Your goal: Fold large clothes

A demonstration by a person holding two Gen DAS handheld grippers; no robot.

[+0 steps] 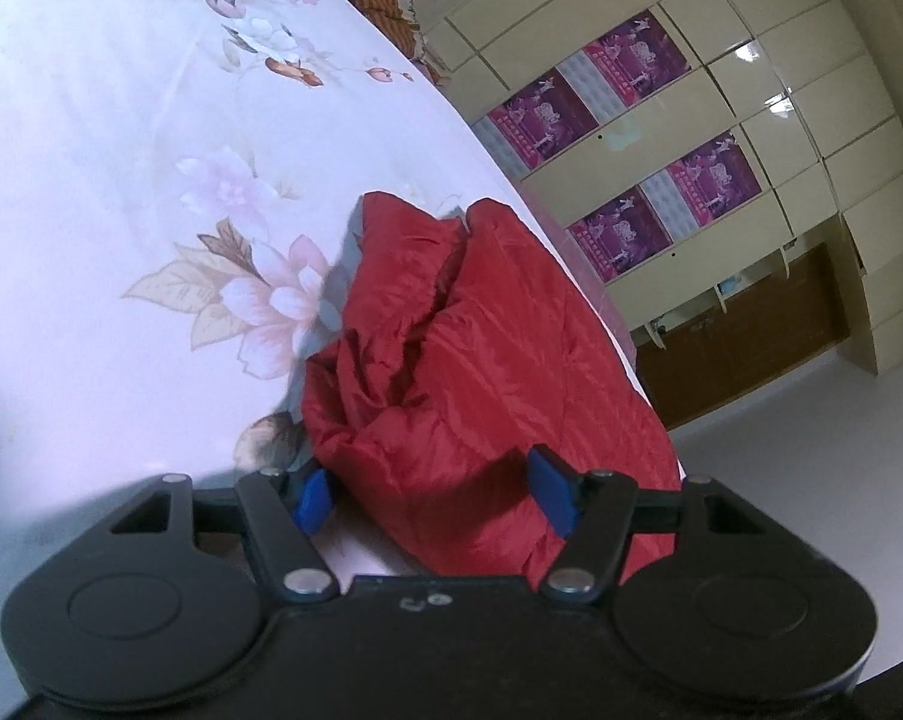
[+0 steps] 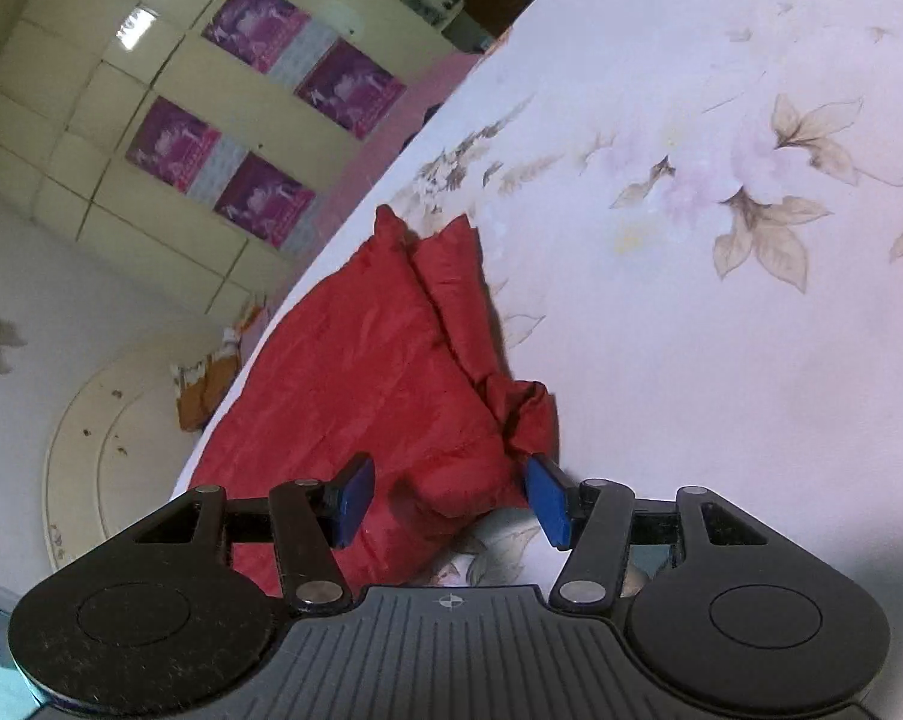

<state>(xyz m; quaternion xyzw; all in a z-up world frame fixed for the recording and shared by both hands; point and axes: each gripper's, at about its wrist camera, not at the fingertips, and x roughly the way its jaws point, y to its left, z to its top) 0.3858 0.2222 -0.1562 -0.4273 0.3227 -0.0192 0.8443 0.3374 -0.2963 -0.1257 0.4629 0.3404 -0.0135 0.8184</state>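
A red quilted padded garment (image 1: pixel 481 360) lies bunched and folded on a bed with a pale floral sheet (image 1: pixel 121 180), close to the bed's edge. A grey lining shows at its left side. My left gripper (image 1: pixel 433 495) is open, its blue pads (image 1: pixel 313 501) either side of the garment's near end. In the right wrist view the same red garment (image 2: pixel 379 372) lies on the floral sheet (image 2: pixel 691 300). My right gripper (image 2: pixel 454 501) is open, with its blue pads (image 2: pixel 547 501) straddling the garment's near corner. Neither gripper holds cloth.
The bed's edge runs beside the garment in both views. Beyond it stands a cream wardrobe (image 1: pixel 781 90) with purple posters (image 2: pixel 259 24) and a brown cabinet (image 1: pixel 745 336). A folded brown-orange cloth (image 1: pixel 385 0) lies at the bed's far end.
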